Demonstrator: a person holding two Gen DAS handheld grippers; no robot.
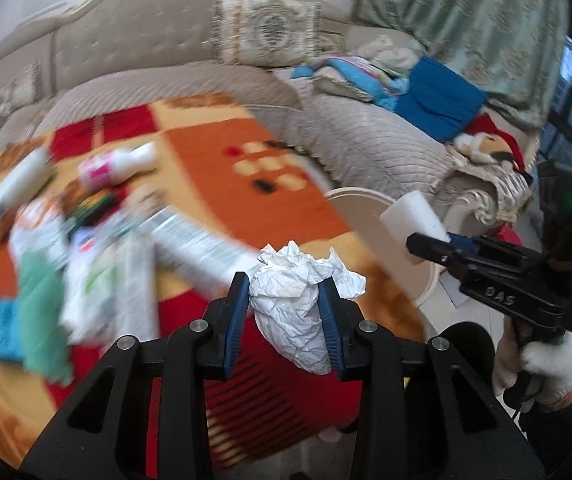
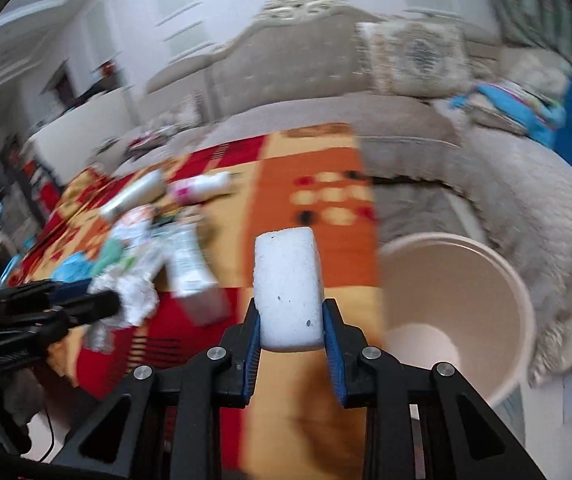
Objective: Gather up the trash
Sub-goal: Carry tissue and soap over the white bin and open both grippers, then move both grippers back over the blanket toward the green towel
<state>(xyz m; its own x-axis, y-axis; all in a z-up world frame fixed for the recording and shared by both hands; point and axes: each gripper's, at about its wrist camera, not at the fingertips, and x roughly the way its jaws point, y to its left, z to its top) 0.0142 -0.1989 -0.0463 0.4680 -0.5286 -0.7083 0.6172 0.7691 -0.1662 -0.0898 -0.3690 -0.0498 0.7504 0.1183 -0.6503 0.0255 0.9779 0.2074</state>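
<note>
Over the bright tablecloth, the left gripper pinching tissue and the right gripper pinching foam may, in this blur, drop them short of the bin at lower right.

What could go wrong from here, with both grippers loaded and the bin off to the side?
1. The crumpled tissue is soft and bulges past the left gripper; it might slip out short of the bin.
2. The right gripper clamps only the low end of the white foam block, so the block could pivot loose.
3. Both grippers heading for one bin may collide.
</note>
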